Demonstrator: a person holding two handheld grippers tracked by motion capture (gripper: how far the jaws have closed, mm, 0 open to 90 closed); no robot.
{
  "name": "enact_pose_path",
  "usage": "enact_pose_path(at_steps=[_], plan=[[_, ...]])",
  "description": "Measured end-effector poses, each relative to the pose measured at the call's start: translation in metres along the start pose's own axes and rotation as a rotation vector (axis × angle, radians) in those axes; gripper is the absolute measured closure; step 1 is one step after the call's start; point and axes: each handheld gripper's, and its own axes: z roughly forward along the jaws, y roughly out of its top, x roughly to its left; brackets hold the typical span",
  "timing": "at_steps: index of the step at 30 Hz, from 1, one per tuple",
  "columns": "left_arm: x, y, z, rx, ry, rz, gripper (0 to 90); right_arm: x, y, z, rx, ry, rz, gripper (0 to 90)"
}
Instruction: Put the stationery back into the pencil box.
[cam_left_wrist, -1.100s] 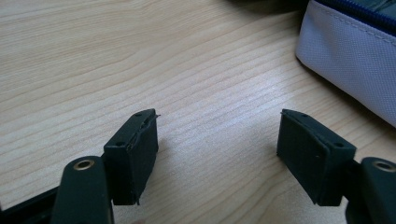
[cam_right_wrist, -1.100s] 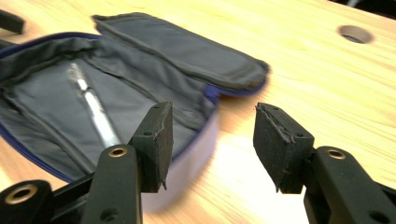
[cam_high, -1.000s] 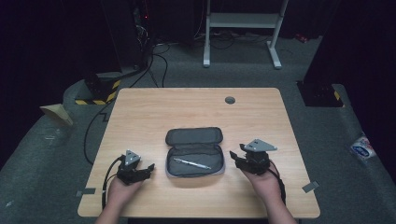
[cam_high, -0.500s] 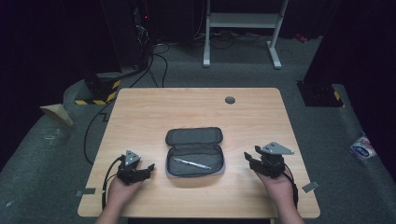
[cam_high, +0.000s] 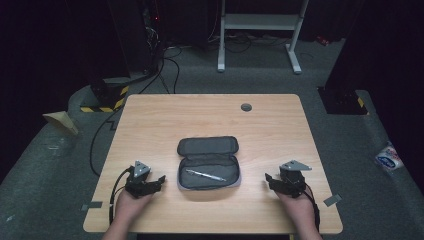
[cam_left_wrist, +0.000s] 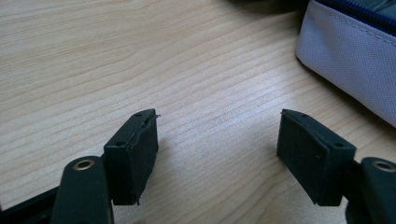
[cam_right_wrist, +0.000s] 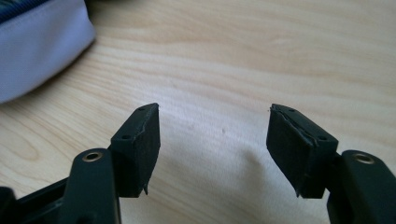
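Nearest the bench's (cam_high: 150, 115) front edge, the right hand-held gripper (cam_high: 270, 180) is seen well to the right of the case (cam_high: 208, 162) and apart from it. Compared with a second ago it has been drawn outward and back, away from the case's right end, and set lower, near the bench top. Its jaws have just been opening; in the right gripper view they stand wide, with only bare wood between the pads (cam_right_wrist: 140, 149) and nothing held. A corner of the case's pale outer fabric is seen at the upper left of that view.

The left hand-held gripper (cam_high: 159, 180) is seen just left of the case, unchanged in place from a second ago. Its jaws are also parted and empty, with bare wood between them, and the case's pale side and blue zip lie at the upper right of the left gripper view, not touched.

Between the two, the case lies open and flat, its lid folded away from the person. A pen (cam_high: 205, 175) rests inside the near half, slanted across the lining.

Beyond the case a small dark disc (cam_high: 246, 107) lies near the far edge.

It is judged that the pen has been placed and released, and that closing the case is the work left, unless this withdrawal marks a rest.
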Motion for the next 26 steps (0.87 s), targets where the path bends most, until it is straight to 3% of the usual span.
enact_pose_path(at_steps=[4, 6, 26], plan=[[0.0000, 0.0000, 0.0000, 0.000, 0.000, 0.000, 29.3, 0.0008, -0.0076, 0.0045, 0.023, -0.008, 0.005, 31.2], [0.0000, 0.0000, 0.0000, 0.000, 0.000, 0.000, 29.3, 0.0017, -0.0104, 0.0056, 0.002, -0.012, -0.009, 29.4], [-0.0002, -0.0002, -0.0002, 0.000, 0.001, 0.001, 29.3, 0.0054, -0.0100, 0.0072, -0.003, -0.026, 0.006, 28.8]])
